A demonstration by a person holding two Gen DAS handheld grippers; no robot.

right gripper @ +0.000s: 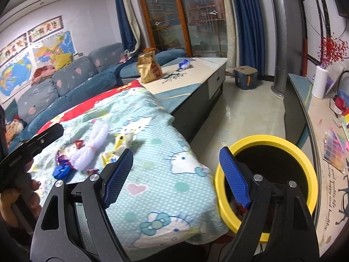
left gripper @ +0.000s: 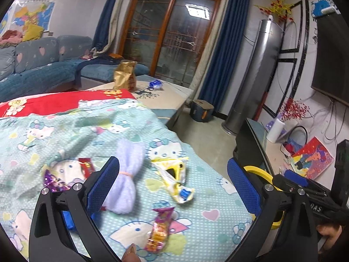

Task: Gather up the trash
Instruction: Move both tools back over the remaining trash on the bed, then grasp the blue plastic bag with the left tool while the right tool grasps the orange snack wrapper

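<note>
Trash lies on a Hello Kitty blanket (left gripper: 72, 131): a yellow-white wrapper (left gripper: 174, 179), a pink-orange snack packet (left gripper: 160, 229), a red wrapper (left gripper: 87, 167), a purple foil wrapper (left gripper: 53, 181), a blue wrapper (left gripper: 68, 219) and a lilac tied bundle (left gripper: 125, 174). My left gripper (left gripper: 174, 187) is open above the wrappers, empty. My right gripper (right gripper: 176, 174) is open and empty between the blanket's edge (right gripper: 185, 174) and the yellow-rimmed bin (right gripper: 305, 159). The bin's rim also shows in the left wrist view (left gripper: 259, 172). The same trash shows at the left of the right wrist view, with the lilac bundle (right gripper: 91, 146).
A coffee table (right gripper: 196, 74) beyond the blanket holds a gold bag (right gripper: 149, 66) and a blue packet (right gripper: 184, 63). A sofa (right gripper: 65, 87) is left. A TV stand (right gripper: 305, 109) with a paper roll (right gripper: 320, 83) is right. A stool (right gripper: 245, 77) and tower fan (left gripper: 250, 76) stand on the floor.
</note>
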